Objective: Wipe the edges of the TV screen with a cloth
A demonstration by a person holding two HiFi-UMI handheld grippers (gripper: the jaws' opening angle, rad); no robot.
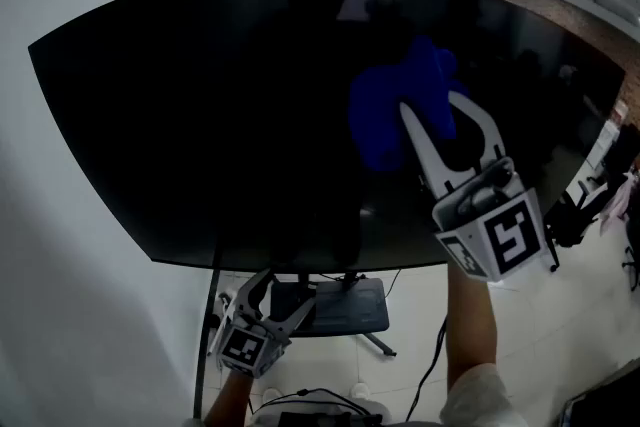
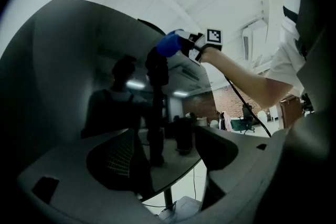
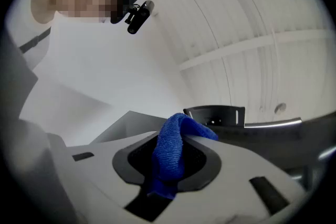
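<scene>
The big dark TV screen [image 1: 200, 115] fills the head view. My right gripper [image 1: 436, 107] is raised in front of its upper middle, shut on a blue cloth [image 1: 388, 115] that bunches up against the glass. In the right gripper view the cloth [image 3: 173, 157] hangs pinched between the jaws. My left gripper [image 1: 285, 291] is held low, just under the screen's bottom edge, open and with nothing in it. Its own view looks up along the screen [image 2: 68, 76] at the right gripper [image 2: 197, 47] and the cloth [image 2: 169, 44].
The TV's stand base [image 1: 345, 310] sits on the floor below the screen, with cables [image 1: 432, 365] trailing beside it. A white wall [image 1: 60, 295] lies to the left. Office chairs [image 1: 585, 205] stand at the far right.
</scene>
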